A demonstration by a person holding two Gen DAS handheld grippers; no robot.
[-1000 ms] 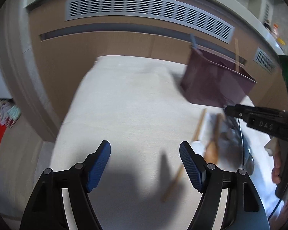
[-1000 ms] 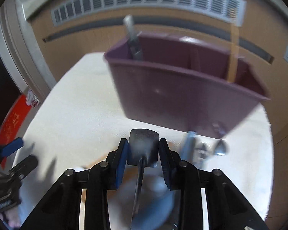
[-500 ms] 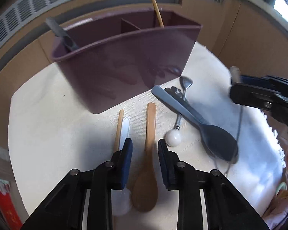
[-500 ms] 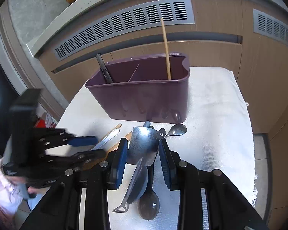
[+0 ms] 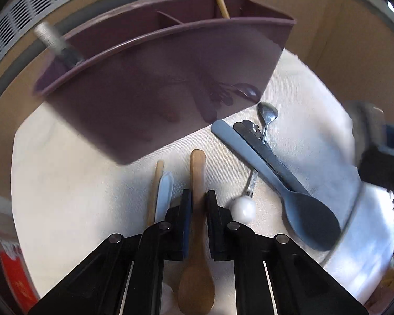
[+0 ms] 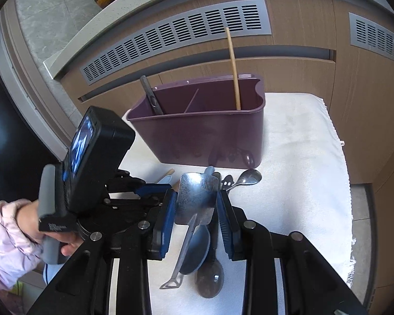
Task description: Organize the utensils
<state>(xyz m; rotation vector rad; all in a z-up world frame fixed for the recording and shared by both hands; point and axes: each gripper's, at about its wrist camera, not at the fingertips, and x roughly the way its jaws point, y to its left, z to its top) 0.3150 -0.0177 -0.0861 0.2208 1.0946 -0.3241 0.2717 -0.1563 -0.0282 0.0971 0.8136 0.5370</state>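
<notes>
A purple divided utensil caddy [image 5: 170, 84] [image 6: 205, 134] stands on a white cloth; it holds a dark handle [image 6: 151, 97] at its left and a wooden stick [image 6: 233, 68] at its right. My left gripper [image 5: 198, 197] is shut on the handle of a wooden spoon [image 5: 197, 275] lying on the cloth. My right gripper [image 6: 197, 204] is shut on the blade of a metal spatula [image 6: 197, 197], held above the cloth with its handle hanging toward me. The left gripper also shows in the right wrist view [image 6: 155, 189].
On the cloth [image 5: 65, 183] lie a white spoon beside a thin wooden stick [image 5: 164, 191], a grey spatula [image 5: 289, 197], a dark utensil [image 5: 265, 149], a small metal spoon [image 5: 268, 113] and a white-ball-ended utensil [image 5: 241, 207]. A wood-panelled wall with vents [image 6: 176, 34] stands behind.
My left gripper swung over to the utensils, moved forward and shut on the wooden spoon's handle. My right gripper pulled back from the caddy, still holding the metal spatula.
</notes>
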